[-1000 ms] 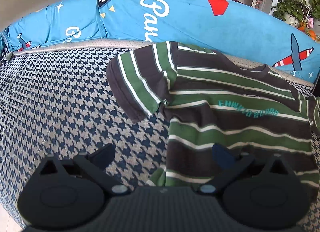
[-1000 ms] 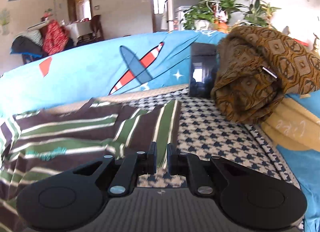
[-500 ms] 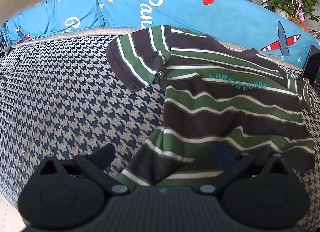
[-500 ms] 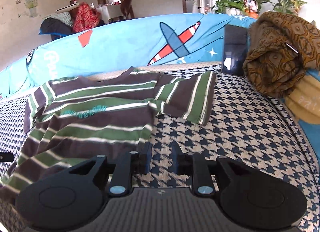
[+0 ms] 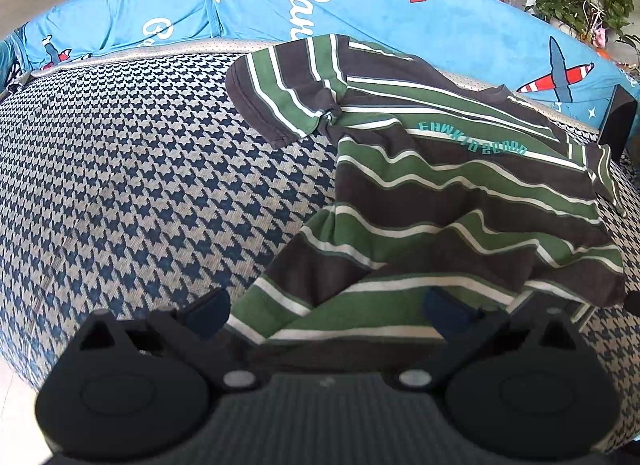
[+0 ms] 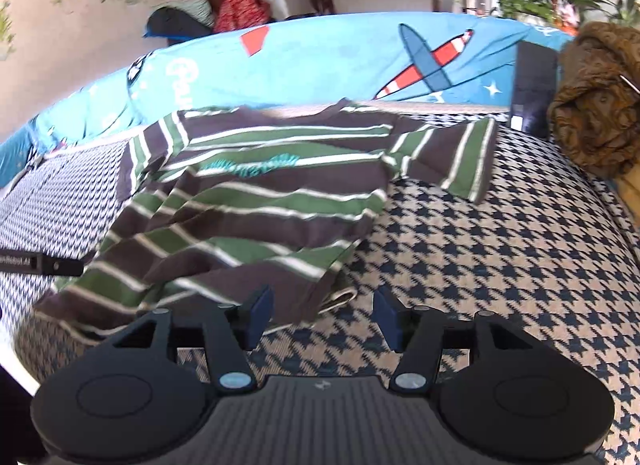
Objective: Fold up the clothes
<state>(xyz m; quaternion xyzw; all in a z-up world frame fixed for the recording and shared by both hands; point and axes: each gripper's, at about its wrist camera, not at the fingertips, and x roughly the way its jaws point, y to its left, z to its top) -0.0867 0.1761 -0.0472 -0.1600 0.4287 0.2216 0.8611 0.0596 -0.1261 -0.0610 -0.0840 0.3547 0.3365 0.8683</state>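
The striped shirt (image 5: 460,193) lies spread but rumpled on the houndstooth sofa seat (image 5: 140,185), collar toward the blue backrest (image 5: 360,5), its near hem bunched up. The left gripper (image 5: 326,311) points steeply down over the hem's left corner; its fingers stand wide, with the cloth lying between them, unpinched. The right gripper (image 6: 323,313) tilts down at the hem's right corner; its fingers have just been opening and now stand half apart, the hem edge loose between them. A brown bundle (image 6: 596,101) sits far right.

T-shirt (image 5: 460,185) on sofa seat (image 5: 140,185); backrest cover (image 5: 360,5) behind; bundle (image 6: 600,97) right.
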